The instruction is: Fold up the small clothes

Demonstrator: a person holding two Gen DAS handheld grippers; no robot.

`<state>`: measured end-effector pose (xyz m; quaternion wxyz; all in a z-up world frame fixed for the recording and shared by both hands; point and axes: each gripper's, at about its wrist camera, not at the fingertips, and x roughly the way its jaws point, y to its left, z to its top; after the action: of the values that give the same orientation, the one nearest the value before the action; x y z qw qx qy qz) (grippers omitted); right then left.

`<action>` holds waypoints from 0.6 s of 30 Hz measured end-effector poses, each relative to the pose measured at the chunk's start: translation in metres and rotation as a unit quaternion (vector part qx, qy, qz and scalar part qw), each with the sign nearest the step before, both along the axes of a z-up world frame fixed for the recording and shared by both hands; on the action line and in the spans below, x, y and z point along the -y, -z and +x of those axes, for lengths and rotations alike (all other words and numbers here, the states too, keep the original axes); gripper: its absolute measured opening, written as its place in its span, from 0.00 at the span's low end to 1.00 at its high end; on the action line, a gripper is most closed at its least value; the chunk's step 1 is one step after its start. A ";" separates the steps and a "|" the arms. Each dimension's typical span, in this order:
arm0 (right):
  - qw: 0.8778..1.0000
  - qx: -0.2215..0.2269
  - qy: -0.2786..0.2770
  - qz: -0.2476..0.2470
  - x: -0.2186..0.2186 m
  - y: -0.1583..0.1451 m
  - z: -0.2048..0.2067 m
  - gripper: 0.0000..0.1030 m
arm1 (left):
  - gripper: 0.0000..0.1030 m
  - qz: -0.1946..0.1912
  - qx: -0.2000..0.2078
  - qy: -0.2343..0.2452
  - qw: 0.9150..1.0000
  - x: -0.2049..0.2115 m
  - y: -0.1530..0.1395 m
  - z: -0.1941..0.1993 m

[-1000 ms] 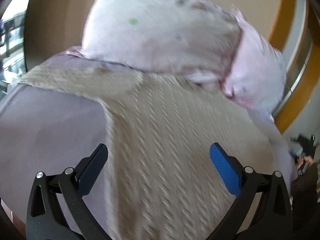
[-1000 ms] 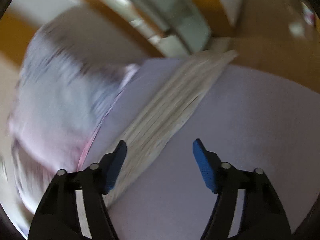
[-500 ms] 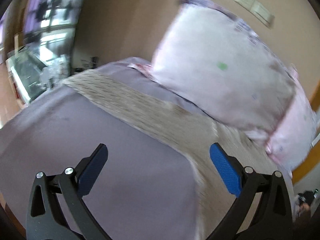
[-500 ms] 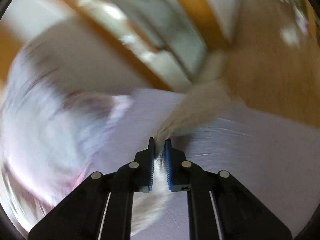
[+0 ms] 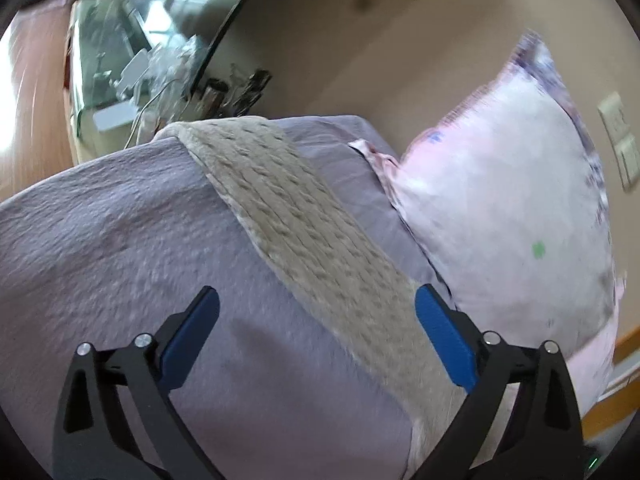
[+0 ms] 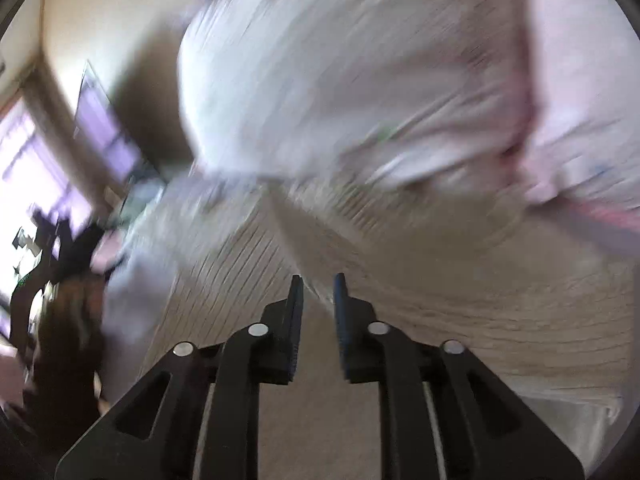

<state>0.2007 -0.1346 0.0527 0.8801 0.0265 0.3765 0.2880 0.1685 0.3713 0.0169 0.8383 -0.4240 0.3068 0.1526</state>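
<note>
In the left wrist view, the left gripper [image 5: 316, 332] hangs over a lavender textured bedspread [image 5: 120, 248], its 2 blue-padded fingers [image 5: 192, 330] spread wide with nothing between them. A long beige cable-knit garment [image 5: 304, 220] lies flat on the bedspread as a diagonal band, running from the far upper left edge of the bed down toward the right finger, where its near end passes just under and beside that pad. To the right of the knit, a large pale pink pillow with small printed dots [image 5: 512, 200] leans upright against a tan wall [image 5: 360, 48]. A glass-fronted cabinet with cluttered items [image 5: 132, 52] stands past the far side of the bed. In the right wrist view, which is heavily blurred, the right gripper [image 6: 318, 292] has its 2 fingers drawn close together with only a narrow gap, and a raised fold of the beige cable-knit garment [image 6: 440, 280] runs into that gap; the blur leaves it unclear how firmly the pads press it. The knit fills the lower half of the view, partly doubled over itself, and the pale pink pillow [image 6: 360, 80] sits directly behind it.
</note>
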 end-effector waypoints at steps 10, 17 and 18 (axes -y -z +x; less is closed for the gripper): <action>0.996 0.012 0.086 0.035 0.079 -0.003 -0.009 0.66 | 0.40 -0.038 0.002 -0.071 0.997 -0.054 0.013 0.032; 0.987 0.002 0.143 0.074 0.145 0.004 -0.017 0.66 | 0.06 0.057 0.039 -0.009 0.998 -0.008 -0.044 0.045; 0.985 0.003 0.151 0.083 0.153 0.005 -0.016 0.66 | 0.06 0.088 0.055 0.019 0.994 0.015 -0.061 0.049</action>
<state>0.1842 -0.2880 0.0482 0.9092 0.1550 0.3409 0.1818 0.2171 0.3564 0.0782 0.8907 -0.3507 0.2536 0.1394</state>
